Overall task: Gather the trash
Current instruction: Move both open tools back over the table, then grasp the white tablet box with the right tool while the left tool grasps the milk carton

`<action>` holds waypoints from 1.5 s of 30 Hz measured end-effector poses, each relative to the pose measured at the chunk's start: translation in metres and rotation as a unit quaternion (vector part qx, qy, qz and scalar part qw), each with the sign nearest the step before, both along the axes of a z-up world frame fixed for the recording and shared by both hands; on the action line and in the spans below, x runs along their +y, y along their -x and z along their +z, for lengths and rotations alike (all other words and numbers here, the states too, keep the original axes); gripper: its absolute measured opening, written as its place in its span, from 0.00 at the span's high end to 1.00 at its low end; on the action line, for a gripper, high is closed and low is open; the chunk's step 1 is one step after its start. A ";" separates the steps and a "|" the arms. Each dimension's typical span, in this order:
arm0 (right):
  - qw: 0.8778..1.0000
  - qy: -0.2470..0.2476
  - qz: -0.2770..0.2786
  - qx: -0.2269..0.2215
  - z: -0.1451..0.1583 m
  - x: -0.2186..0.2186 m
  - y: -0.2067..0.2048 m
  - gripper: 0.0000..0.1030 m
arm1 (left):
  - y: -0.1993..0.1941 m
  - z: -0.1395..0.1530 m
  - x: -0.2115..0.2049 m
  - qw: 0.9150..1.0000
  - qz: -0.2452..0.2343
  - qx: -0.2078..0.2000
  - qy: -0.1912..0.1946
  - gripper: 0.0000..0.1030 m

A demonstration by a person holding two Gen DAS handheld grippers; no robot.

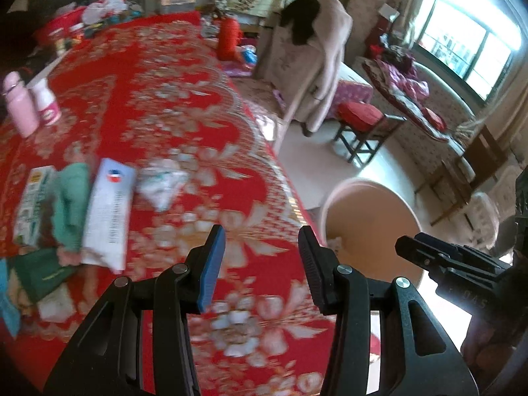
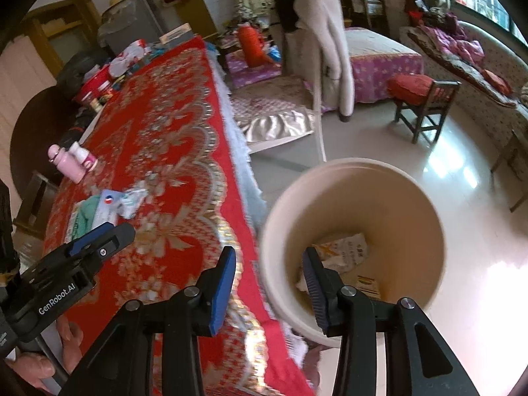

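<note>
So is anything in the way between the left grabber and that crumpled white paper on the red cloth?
Nothing visible is. Between the left gripper and the crumpled white paper there is only bare red flowered tablecloth. The white printed box lies beside the paper on its left, not in the path. The gripper's jaws stand apart and empty.

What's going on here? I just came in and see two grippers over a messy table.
A person is clearing trash from a table with a red patterned cloth into a beige bin on the floor beside it. The right gripper hangs open and empty over the bin's rim; wrappers already lie inside. The left gripper, also open and empty, points at the cloth. Crumpled paper, a white box and other packets remain on the table.
</note>
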State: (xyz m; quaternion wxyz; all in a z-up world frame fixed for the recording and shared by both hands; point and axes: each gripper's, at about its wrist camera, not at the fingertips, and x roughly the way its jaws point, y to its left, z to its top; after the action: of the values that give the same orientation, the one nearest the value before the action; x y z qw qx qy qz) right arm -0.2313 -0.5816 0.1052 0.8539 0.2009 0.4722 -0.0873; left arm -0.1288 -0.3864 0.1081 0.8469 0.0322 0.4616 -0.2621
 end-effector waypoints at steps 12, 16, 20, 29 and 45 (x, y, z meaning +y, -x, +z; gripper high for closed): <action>0.996 -0.006 0.088 -0.012 0.010 0.080 -0.052 0.60 | -0.022 0.013 0.101 0.995 0.096 -0.013 -0.009 0.57; 0.993 -0.012 0.116 -0.012 0.010 0.109 -0.068 0.60 | -0.025 0.014 0.131 0.992 0.124 -0.018 -0.013 0.57; 0.990 -0.016 0.139 -0.012 0.009 0.133 -0.081 0.60 | -0.030 0.016 0.157 0.989 0.148 -0.021 -0.016 0.57; 0.983 -0.024 0.183 -0.008 0.005 0.183 -0.107 0.60 | -0.043 0.010 0.197 0.985 0.171 -0.011 -0.021 0.57; 0.981 -0.053 0.184 0.031 -0.028 0.224 -0.171 0.58 | -0.114 -0.026 0.249 0.981 0.180 0.070 0.000 0.44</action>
State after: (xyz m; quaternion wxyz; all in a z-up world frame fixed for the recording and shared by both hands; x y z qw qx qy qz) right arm -0.0601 -0.3577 0.0768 0.8284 0.1525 0.5314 0.0903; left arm -0.0150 -0.1374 0.0818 0.8461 -0.0699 0.5175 -0.1071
